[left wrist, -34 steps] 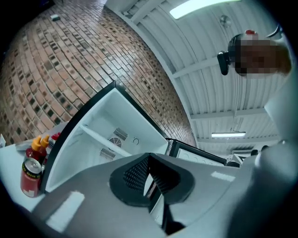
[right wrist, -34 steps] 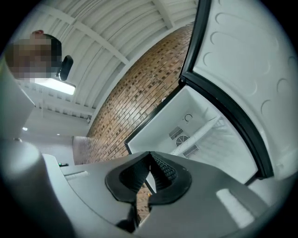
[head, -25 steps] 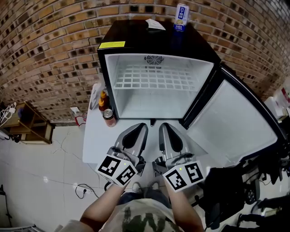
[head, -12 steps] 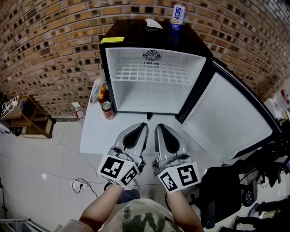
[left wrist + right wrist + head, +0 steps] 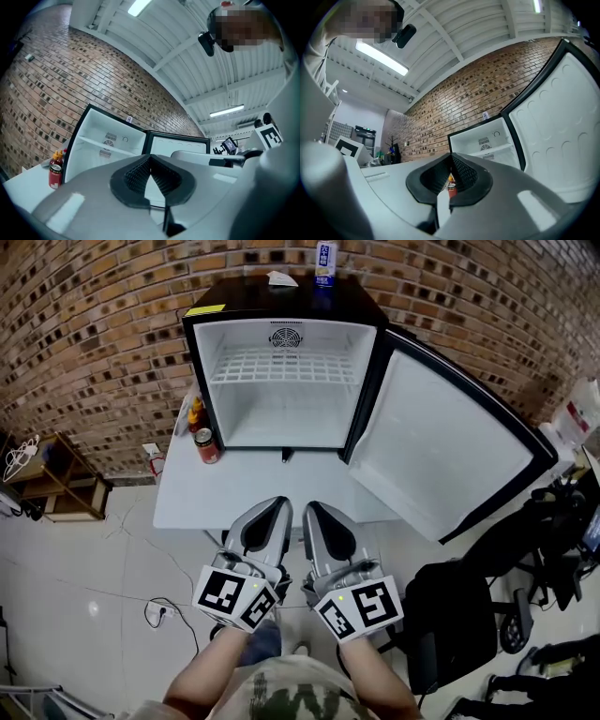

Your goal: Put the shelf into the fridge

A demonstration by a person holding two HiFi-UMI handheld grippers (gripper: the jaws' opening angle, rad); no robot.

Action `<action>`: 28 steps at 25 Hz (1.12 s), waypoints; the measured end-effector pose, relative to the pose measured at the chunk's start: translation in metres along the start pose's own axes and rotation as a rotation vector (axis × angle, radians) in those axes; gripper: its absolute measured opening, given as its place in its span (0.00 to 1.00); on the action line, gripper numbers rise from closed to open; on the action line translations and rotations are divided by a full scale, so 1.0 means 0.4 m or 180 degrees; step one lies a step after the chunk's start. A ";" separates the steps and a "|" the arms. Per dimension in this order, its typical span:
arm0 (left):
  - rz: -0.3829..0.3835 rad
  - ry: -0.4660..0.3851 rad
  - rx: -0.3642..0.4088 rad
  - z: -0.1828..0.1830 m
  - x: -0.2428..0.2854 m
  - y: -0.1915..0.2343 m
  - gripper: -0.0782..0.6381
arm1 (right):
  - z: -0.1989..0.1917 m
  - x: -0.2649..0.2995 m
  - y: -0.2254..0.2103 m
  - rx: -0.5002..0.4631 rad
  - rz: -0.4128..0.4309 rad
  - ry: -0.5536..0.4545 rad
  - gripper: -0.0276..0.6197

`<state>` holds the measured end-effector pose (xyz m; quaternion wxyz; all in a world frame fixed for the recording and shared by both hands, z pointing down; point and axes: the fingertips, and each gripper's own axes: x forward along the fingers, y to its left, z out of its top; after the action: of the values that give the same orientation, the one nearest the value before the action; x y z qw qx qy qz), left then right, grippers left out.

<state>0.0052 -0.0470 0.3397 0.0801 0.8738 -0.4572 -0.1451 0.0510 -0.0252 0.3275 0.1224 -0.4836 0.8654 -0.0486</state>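
Both smooth grey-shelled grippers, left (image 5: pixel 269 512) and right (image 5: pixel 316 512), have their ribbed black pads (image 5: pixel 136 176) closed tip to tip, gripping nothing. They are side by side at the near edge of one white table (image 5: pixel 185 505). Beyond stands one black fridge (image 5: pixel 281 301), its door (image 5: pixel 441 456) wide open to the right. Its single white wire-grid shelf (image 5: pixel 284 365) lies level inside. One red can (image 5: pixel 207 446) and two sauce bottles (image 5: pixel 196 414) stand left of the fridge, and one carton (image 5: pixel 325 261) stands on top.

A brick wall (image 5: pixel 94 352) is filling the back; a wooden rack (image 5: pixel 54 487) is sitting near its foot, white floor (image 5: pixel 75 615) gleaming before it.
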 end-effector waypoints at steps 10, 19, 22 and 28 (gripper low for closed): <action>0.0133 -0.0014 0.0103 0.019 -0.130 -0.083 0.11 | 0.017 -0.118 0.086 0.0058 0.0141 0.0004 0.04; 0.0129 0.0012 0.0152 0.032 -0.183 -0.068 0.11 | 0.011 -0.115 0.140 -0.0014 0.0109 0.0017 0.04; 0.0114 0.0033 0.0145 0.033 -0.189 -0.050 0.11 | 0.004 -0.102 0.149 -0.0120 0.0047 0.0045 0.04; 0.0061 -0.0022 0.0216 0.054 -0.197 -0.037 0.11 | -0.008 -0.090 0.164 -0.0228 -0.0042 0.0073 0.04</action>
<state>-0.0330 0.0261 0.3293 0.0502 0.8711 -0.4705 -0.1318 0.0141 0.0399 0.3234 0.0948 -0.4927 0.8647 -0.0240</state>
